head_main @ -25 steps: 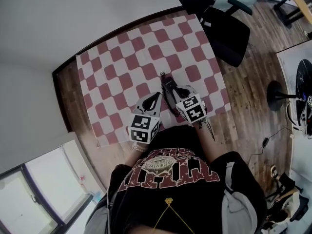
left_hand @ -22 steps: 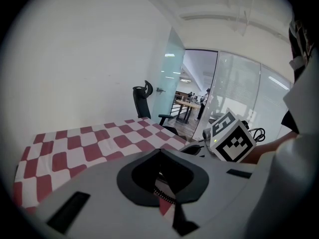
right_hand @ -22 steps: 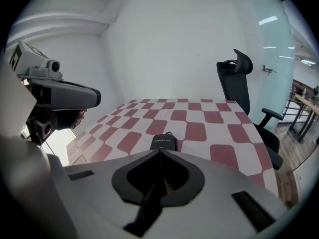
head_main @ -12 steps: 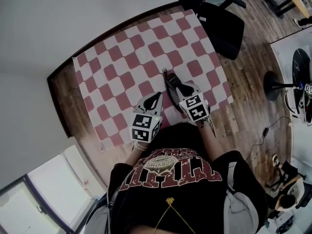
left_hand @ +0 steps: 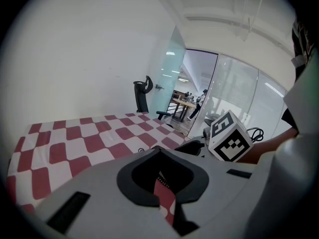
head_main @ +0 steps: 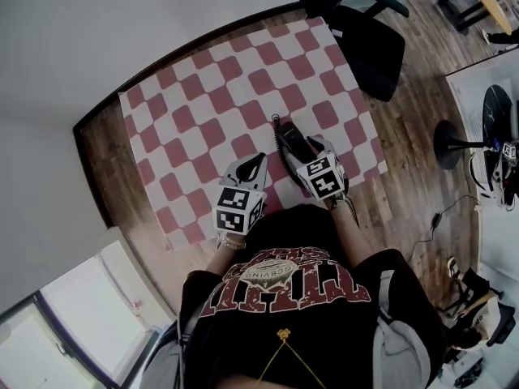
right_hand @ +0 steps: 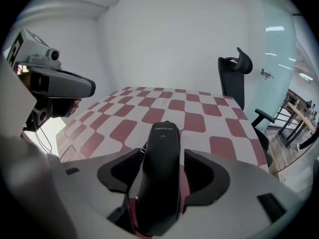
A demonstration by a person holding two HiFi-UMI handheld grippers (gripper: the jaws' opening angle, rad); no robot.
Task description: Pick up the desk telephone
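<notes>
Pick-up not begun: desk telephone [head_main: 290, 140] lies on the checked table [head_main: 203, 104] between the right gripper [right_hand: 162, 158] fingers, just opened and not gripping it; left gripper [left_hand: 159, 151] fingers closed, empty.

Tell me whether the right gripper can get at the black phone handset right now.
Likely yes. The right gripper straddles the black phone handset: its jaws, which have just been opening, stand either side without pressing it. Nothing lies in between, and the left gripper sits off to the side.

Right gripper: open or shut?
Open. Jaws of the right gripper have just been opening; black handset lies between them, unclamped.
</notes>
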